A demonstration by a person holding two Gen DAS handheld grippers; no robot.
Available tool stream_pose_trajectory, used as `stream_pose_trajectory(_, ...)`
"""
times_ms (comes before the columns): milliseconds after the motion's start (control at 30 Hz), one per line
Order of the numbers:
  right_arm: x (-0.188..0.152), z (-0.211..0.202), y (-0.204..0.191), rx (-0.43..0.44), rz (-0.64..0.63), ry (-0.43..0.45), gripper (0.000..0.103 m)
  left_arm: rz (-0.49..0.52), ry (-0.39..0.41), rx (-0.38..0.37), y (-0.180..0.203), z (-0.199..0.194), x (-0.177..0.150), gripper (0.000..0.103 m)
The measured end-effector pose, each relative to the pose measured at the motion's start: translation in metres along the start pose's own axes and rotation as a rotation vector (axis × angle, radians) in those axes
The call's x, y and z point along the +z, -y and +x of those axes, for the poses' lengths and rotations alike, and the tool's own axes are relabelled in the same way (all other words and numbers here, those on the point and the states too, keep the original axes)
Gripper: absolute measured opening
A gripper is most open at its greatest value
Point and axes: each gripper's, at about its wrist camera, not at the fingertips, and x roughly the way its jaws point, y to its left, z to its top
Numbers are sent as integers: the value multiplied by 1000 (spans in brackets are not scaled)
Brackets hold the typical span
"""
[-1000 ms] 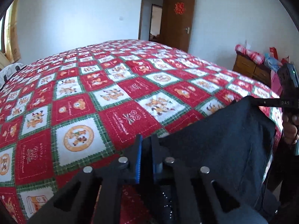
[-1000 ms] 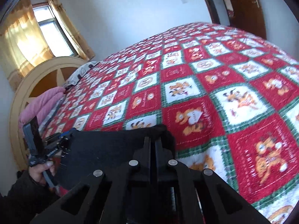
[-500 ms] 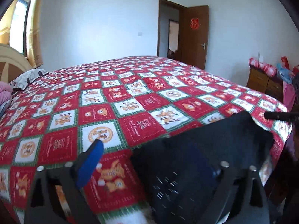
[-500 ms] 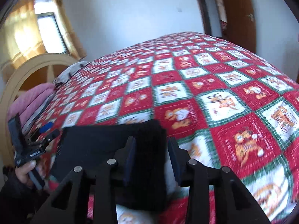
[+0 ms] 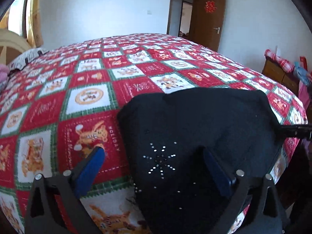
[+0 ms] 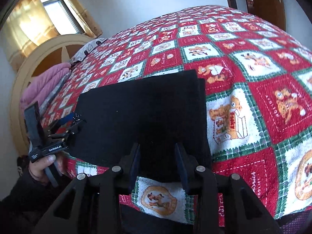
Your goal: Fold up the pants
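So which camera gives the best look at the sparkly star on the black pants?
The left wrist view: the stud star on the pants sits close and sharp. The right wrist view catches only a few glinting studs at the far edge.

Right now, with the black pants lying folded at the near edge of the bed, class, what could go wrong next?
1. The pants lie at the bed's edge; a nudge may drag them off.
2. The left gripper, jaws opening, straddles the pants' corner, so the blue pads may snag it.
3. The right gripper straddles the near hem without visibly pressing, and may lift the fold apart.

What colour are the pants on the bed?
Black pants, with small silvery studs in a starburst, clearest in the left wrist view.
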Motion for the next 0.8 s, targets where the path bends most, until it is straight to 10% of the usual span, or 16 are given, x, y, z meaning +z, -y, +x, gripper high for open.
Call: stream_pose_trajectory(800, 17, -47, -29, -126, -95, 178, 53, -16, 94, 30, -1, -49, 10, 103)
